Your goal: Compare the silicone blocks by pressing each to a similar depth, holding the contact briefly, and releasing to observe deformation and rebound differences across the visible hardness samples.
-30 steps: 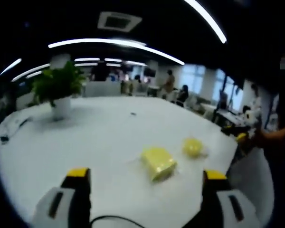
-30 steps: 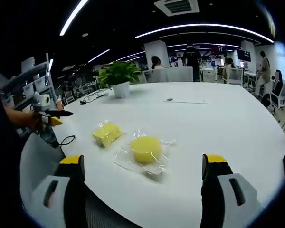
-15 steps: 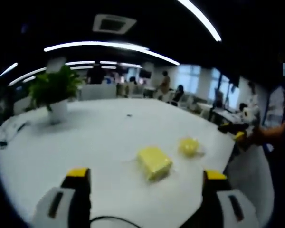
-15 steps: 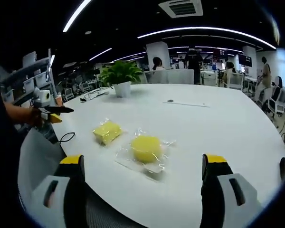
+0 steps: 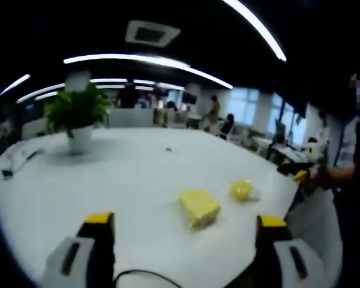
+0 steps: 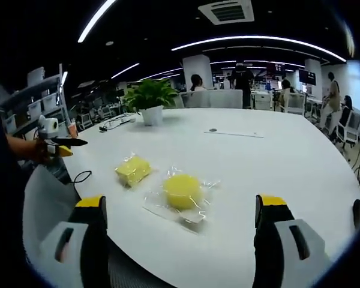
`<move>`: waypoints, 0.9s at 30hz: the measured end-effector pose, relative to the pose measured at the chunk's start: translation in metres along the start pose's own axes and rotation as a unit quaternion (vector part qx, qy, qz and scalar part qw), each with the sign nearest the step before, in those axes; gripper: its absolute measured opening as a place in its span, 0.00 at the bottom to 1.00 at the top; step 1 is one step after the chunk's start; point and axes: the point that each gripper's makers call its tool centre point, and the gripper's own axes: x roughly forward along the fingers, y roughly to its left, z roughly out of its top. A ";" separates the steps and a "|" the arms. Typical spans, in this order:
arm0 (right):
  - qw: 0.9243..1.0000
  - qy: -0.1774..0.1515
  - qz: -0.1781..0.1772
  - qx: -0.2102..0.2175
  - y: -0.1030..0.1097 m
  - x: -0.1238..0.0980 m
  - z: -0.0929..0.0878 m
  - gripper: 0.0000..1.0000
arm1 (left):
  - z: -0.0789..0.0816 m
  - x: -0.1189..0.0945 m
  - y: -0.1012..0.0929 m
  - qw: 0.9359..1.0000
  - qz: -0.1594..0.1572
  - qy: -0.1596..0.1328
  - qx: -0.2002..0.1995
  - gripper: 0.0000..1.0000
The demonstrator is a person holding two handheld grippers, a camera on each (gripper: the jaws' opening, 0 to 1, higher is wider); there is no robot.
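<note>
Two hand-held grippers hang above the near edge of a white table (image 6: pixel 276 162) in an open-plan office, each with its yellow-tipped jaws spread wide and nothing between them. In the right gripper view, the right gripper (image 6: pixel 181 225) looks almost straight down its jaws at the round yellow block (image 6: pixel 182 191), which lies in a crinkled clear wrapper (image 6: pixel 192 216) a little ahead of the fingertips and nearly centred between them. Just beyond and to that view's left sits the square yellow block (image 6: pixel 132 170), well apart from the first, its long axis running diagonally across the table. In the left gripper view, the left gripper (image 5: pixel 183 228) faces that square block (image 5: pixel 198 207) just ahead of its fingers and slightly toward its right-hand jaw, with the round block (image 5: pixel 241 189) farther off to the right. Each gripper thus appears nearer to a different sample: the right to the round one, the left to the square one, and either would need to travel forward and down to press. No block is yet touched. Farther back stand a potted plant (image 6: pixel 149 99), a dark cable (image 6: pixel 117 122) and, beyond the table, desks and people.
</note>
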 end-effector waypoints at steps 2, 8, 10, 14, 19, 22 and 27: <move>1.000 -0.001 0.000 -0.002 -0.003 0.000 0.000 0.96 | -0.001 0.000 0.001 1.000 0.003 0.001 0.000 1.00; 1.000 -0.014 0.014 -0.013 -0.005 0.000 0.002 0.96 | -0.001 0.000 0.001 1.000 0.007 0.002 -0.004 1.00; 1.000 -0.015 0.013 -0.014 -0.007 0.000 0.002 0.96 | 0.000 0.000 0.002 1.000 0.009 0.001 -0.003 1.00; 1.000 -0.013 0.014 -0.003 -0.009 -0.003 0.003 0.96 | 0.004 -0.001 0.003 1.000 0.013 -0.009 -0.027 1.00; 1.000 -0.012 0.019 0.001 -0.006 -0.005 0.003 0.96 | -0.004 0.002 -0.001 1.000 0.009 0.006 -0.027 1.00; 1.000 -0.012 0.019 0.002 -0.005 -0.006 0.002 0.96 | 0.002 -0.003 0.002 0.999 0.017 -0.009 -0.033 1.00; 1.000 -0.008 0.016 0.004 -0.005 -0.005 -0.003 0.96 | -0.001 -0.005 0.006 0.999 0.021 -0.006 -0.036 1.00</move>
